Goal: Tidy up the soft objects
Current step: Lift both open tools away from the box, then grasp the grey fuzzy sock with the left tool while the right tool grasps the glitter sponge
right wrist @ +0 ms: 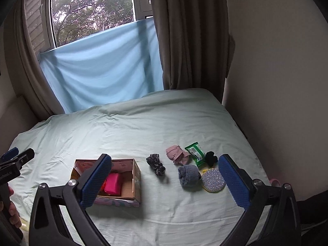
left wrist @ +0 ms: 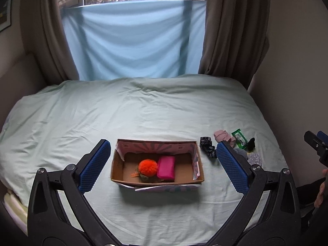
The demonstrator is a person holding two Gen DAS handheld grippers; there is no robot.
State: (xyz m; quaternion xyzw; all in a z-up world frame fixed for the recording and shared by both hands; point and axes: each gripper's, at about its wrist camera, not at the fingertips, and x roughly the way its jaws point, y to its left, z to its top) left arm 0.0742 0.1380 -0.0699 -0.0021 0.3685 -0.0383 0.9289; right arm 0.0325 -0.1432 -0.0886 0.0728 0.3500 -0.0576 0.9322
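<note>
Pale green bed (left wrist: pixel 143 110), seen from two hand-held grippers poised above its near edge. Cardboard box (left wrist: pixel 197 160) with patterned flaps, open on the bed, already holding two things: orange pompom (left wrist: pixel 148 165) on the left, touching a bright pink pouch (left wrist: pixel 166 167) beside it. Something brownish-green under the pompom, too hidden to name.

Still outside the box, in a loose cluster well to its right: dark patterned scrunchie (right wrist: pixel 156 164) nearest the box, crumpled pink cloth (right wrist: pixel 176 153), green packet (right wrist: pixel 195 153), small black item (right wrist: pixel 211 158), rolled grey-blue sock (right wrist: pixel 189 174), and a round glittery disc (right wrist: pixel 213 180) just beside the sock.

Left hand-held gripper (left wrist: pixel 161 165) spread wide, nothing between its blue pads, framing the box. Right hand-held gripper (right wrist: pixel 164 181) likewise spread wide and holding nothing, aimed between box and cluster.

Judged progress: early to partway, two items boxed, about six left on the bed. Likely next pick the scrunchie or sock, though not certain that the packet and disc count as soft.
</note>
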